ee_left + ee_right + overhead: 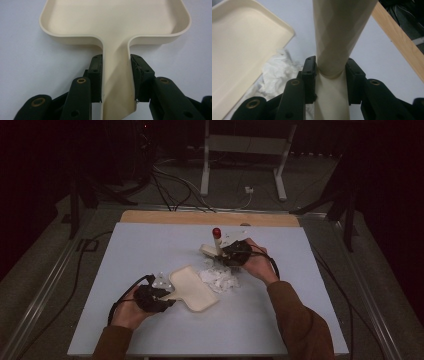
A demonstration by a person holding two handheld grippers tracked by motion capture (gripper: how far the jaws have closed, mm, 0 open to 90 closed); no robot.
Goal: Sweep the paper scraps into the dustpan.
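High view: the left tool (167,302), low and left of centre, is clamped on the handle of a cream dustpan (192,287) lying flat on the table (150,250). Right of centre, the right tool (220,254) is clamped on the cream handle of a brush (216,240) with a red tip. Crumpled white paper scraps (220,279) lie between them, just beside the dustpan's upper right edge.

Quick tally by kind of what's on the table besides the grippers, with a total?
Cream dustpan: 1
Cream brush with a red-tipped handle: 1
Pile of white paper scraps: 1
Total: 3
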